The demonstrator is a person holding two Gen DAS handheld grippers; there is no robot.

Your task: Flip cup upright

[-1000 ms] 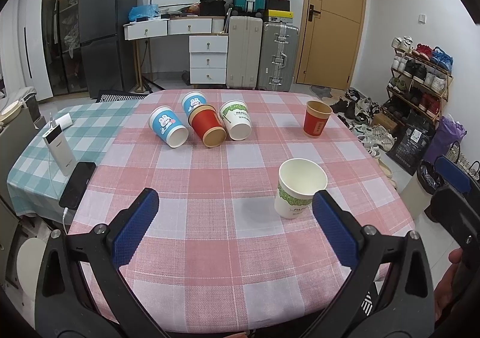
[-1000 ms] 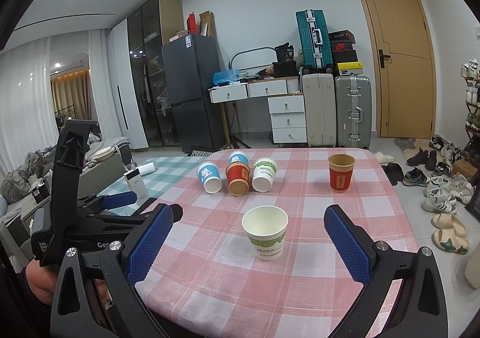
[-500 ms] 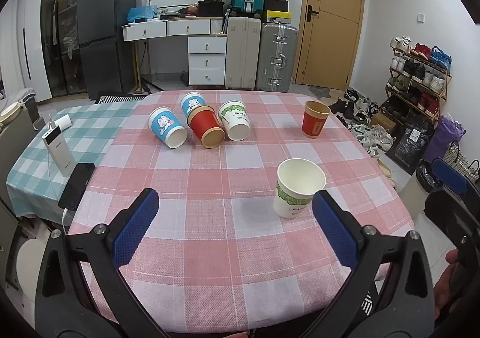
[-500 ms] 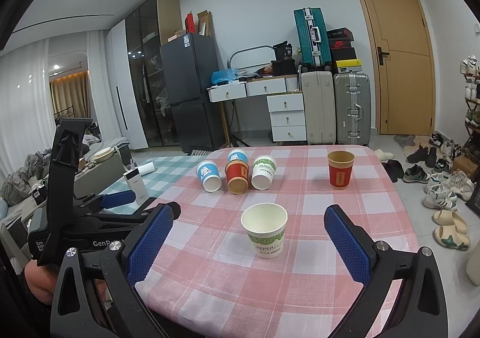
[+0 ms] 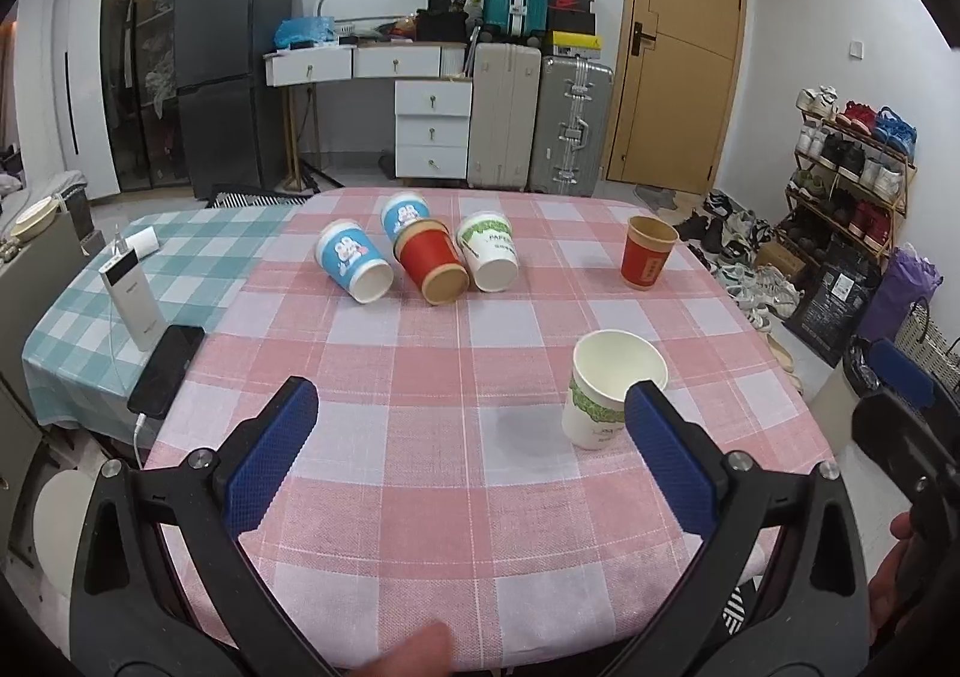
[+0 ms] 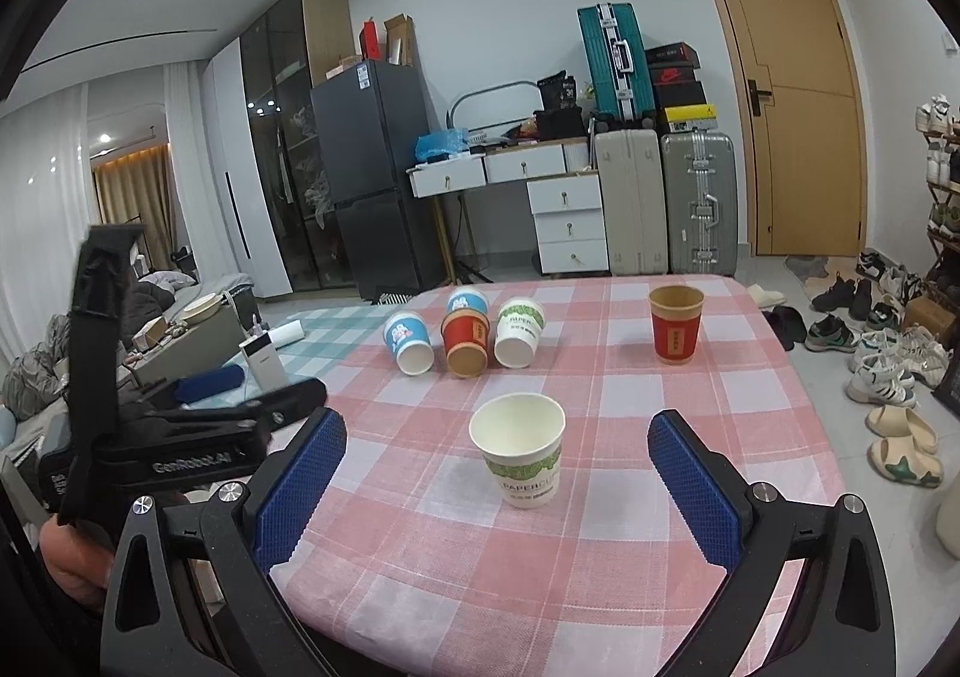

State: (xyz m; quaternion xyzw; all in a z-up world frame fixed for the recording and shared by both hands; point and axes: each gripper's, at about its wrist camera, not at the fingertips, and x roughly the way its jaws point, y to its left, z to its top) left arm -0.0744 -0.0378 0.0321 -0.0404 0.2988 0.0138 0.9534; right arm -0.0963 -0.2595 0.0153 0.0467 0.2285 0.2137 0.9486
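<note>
Several paper cups lie on their sides at the far middle of the pink checked table [image 5: 420,389]: two blue cups [image 5: 354,263], a red cup [image 5: 433,267] and a white-green cup [image 5: 489,251]. A white-green cup [image 5: 612,386] [image 6: 521,452] stands upright near the front right. A red cup [image 5: 647,253] [image 6: 675,321] stands upright at the far right. My left gripper [image 5: 468,455] is open and empty above the near table edge. My right gripper [image 6: 492,479] is open and empty, just short of the upright white cup.
A white power bank [image 5: 133,300] and a black phone [image 5: 167,370] lie on the green checked cloth at the left. Shoes and a shoe rack [image 5: 852,161] stand on the floor to the right. Suitcases, drawers and a fridge stand behind.
The right gripper has drawn back and risen slightly, so the upright white cup sits a little lower in its view. The left gripper is almost still.
</note>
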